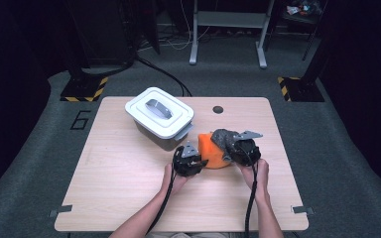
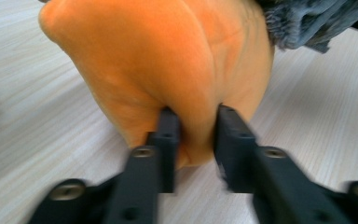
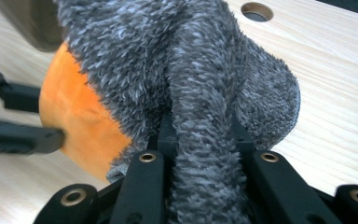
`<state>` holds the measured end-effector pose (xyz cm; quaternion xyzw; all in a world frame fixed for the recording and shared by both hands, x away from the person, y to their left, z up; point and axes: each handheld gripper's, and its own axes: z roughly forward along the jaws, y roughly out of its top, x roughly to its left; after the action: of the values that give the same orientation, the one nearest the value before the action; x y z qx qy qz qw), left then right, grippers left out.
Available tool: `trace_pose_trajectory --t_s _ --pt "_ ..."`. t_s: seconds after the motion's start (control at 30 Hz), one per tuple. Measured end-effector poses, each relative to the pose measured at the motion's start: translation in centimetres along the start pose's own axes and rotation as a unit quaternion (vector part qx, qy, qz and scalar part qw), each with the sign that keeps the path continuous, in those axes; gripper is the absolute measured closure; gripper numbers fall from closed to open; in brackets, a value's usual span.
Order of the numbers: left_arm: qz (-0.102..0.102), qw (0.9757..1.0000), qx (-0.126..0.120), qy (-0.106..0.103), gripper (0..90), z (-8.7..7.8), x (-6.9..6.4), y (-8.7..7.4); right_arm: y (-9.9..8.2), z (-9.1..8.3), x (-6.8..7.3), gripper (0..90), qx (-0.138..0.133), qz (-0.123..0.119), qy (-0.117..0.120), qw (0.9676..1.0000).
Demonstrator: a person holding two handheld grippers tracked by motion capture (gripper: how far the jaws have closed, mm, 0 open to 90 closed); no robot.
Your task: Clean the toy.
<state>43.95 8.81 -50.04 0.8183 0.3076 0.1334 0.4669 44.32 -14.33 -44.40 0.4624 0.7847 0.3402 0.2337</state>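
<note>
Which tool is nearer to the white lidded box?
Left. The left tool sits just below the white lidded box; the right tool is farther off, beyond the orange plush.

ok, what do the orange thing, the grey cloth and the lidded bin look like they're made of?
Orange thing: soft plush or foam, matte; it creases between the left gripper jaws. Grey cloth: fuzzy terry or microfibre, visible pile, pinched by the right gripper. Bin: likely smooth moulded plastic, white lid, grey body.

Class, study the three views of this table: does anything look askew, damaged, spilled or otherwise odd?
Nothing is spilled or broken. One oddity: the grey fuzzy cloth lies bunched over the orange soft thing, a fold pinched in the right claw. The lidded white box sits at an angle to the table's edges.
</note>
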Motion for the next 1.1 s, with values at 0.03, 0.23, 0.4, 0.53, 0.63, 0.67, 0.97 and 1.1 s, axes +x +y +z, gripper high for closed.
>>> trace_pose_trajectory --t_s 0.03,0.23,0.4,0.53,0.63,0.67,0.97,1.1 --pt "0.0 1.0 0.0 -0.001 56.2 -0.1 0.1 0.0 0.0 0.0 -0.1 73.6 0.0 0.003 0.003 1.0" --pt "0.022 0.9991 0.024 0.027 40.6 0.5 -0.1 -0.4 0.1 0.4 -0.3 73.6 -0.002 0.006 0.003 1.0" --pt "0.035 0.9974 0.03 0.055 47.4 1.3 -0.6 -0.4 0.3 0.6 -0.3 73.6 -0.003 0.006 0.002 1.0" --pt "0.038 0.997 0.031 0.06 63.7 1.3 -0.7 -0.3 0.3 0.6 -0.2 73.6 -0.004 0.009 0.002 0.9999" --pt "0.036 0.997 0.025 0.064 72.8 1.4 -0.7 -0.2 0.4 0.4 -0.1 73.6 -0.009 0.009 0.001 0.9999" --pt "0.033 0.9972 0.025 0.062 74.8 1.3 -0.7 -0.2 0.4 0.3 0.0 73.6 -0.012 0.008 -0.002 0.9999" --pt "0.024 0.999 0.014 0.035 79.1 0.4 -0.8 0.6 1.2 -1.6 1.7 73.6 -0.033 -0.016 0.015 0.9992" --pt "0.021 0.9995 0.009 0.022 79.4 0.0 -1.1 0.8 1.5 -1.4 2.7 73.5 -0.023 -0.036 0.017 0.9989"
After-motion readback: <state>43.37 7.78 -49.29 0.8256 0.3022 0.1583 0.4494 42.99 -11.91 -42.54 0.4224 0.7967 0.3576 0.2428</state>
